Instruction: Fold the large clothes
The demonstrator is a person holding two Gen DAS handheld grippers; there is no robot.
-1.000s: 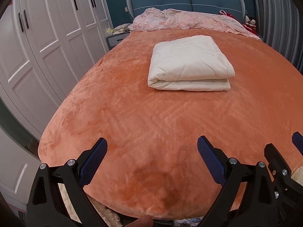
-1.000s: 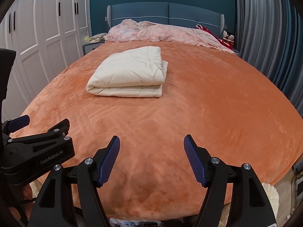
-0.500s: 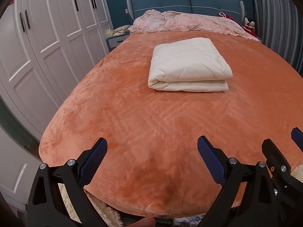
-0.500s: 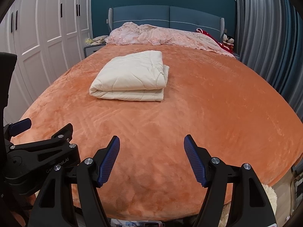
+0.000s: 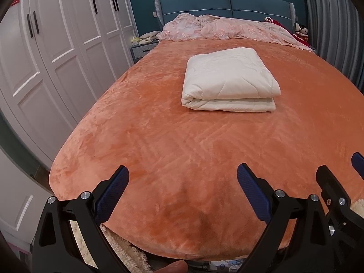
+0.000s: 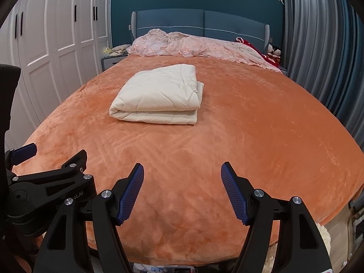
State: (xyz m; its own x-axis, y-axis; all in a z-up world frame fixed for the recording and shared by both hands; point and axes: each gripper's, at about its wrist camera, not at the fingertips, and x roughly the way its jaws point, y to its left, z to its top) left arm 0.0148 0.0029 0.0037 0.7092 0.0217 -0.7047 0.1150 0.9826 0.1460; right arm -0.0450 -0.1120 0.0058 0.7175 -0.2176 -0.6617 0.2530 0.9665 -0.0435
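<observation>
Already folded, the cream quilt (image 5: 229, 80) lies mid-bed on the orange blanket (image 5: 182, 154), well apart from both grippers, left (image 5: 182, 188) and right (image 6: 182, 188), jaws spread, empty. Likely soft, bulky, light; best pinched at its stacked corners.

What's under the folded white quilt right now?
The folded white quilt lies directly on the orange blanket covering the bed. Nothing else shows at its edges; whatever sits beneath its middle is hidden.

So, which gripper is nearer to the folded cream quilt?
Cannot tell: left gripper and right gripper sit side by side at the bed's foot, both well short of the folded cream quilt, jaws open.
</observation>
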